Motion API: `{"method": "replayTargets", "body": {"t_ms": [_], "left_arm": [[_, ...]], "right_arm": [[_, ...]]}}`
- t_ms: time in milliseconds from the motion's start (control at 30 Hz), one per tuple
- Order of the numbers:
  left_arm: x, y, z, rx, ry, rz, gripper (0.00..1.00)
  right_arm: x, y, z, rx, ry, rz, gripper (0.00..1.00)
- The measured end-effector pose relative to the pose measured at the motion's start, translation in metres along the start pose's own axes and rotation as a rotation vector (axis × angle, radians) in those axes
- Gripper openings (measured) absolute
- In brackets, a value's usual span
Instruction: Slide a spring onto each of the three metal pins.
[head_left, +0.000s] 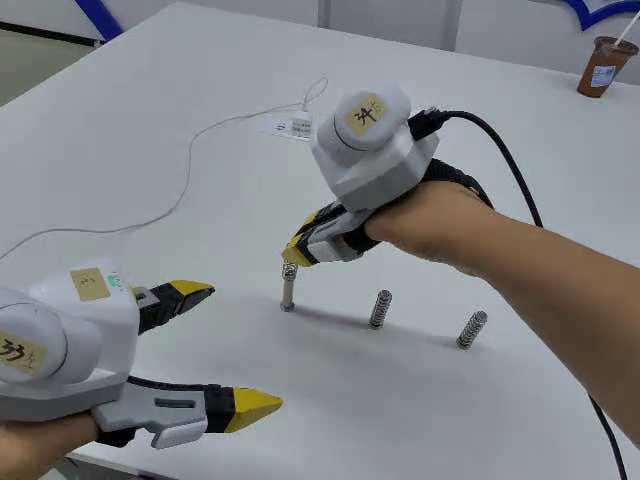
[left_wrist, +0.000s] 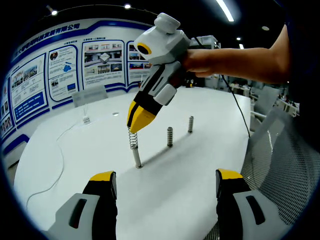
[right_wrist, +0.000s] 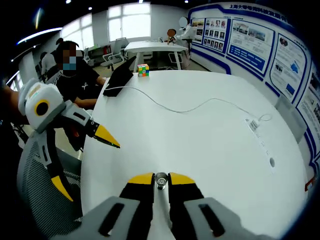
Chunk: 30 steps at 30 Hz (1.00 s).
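Hovering at the lower left of the head view, the left claw (head_left: 225, 345) stands open, its jaws well apart and holding nothing above the white surface (head_left: 150, 130). Next along, the right claw (head_left: 298, 252) is pinched on a spring (left_wrist: 132, 139) whose lower end meets the top of the leftmost pin (head_left: 288, 295). Further right, the middle pin (head_left: 380, 308) and the right pin (head_left: 471, 329) each stand upright, wrapped in coils. A brown cup (head_left: 603, 65) stands at the far right.
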<state>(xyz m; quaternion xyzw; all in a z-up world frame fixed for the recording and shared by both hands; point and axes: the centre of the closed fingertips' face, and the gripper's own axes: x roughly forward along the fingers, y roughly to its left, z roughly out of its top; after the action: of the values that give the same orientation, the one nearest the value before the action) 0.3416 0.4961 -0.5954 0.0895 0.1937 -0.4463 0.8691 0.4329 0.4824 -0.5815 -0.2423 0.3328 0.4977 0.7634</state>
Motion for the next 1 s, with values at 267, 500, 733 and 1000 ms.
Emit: {"method": "replayTargets", "body": {"t_ms": [267, 500, 733, 1000], "left_arm": [[0.0, 0.0, -0.001, -0.002, 0.002, 0.001, 0.83], [0.0, 0.001, -0.001, -0.004, 0.004, 0.001, 0.83], [-0.001, 0.001, -0.002, -0.005, 0.006, 0.002, 0.83], [-0.001, 0.0, -0.004, -0.007, 0.009, 0.0, 0.83]], "right_arm": [[0.009, 0.0, -0.008, 0.012, 0.02, 0.005, 0.12], [0.017, 0.0, -0.017, 0.029, 0.031, 0.007, 0.12], [0.029, 0.0, -0.026, 0.044, 0.044, 0.007, 0.12], [0.035, -0.002, -0.034, 0.058, 0.053, -0.001, 0.12]]}}
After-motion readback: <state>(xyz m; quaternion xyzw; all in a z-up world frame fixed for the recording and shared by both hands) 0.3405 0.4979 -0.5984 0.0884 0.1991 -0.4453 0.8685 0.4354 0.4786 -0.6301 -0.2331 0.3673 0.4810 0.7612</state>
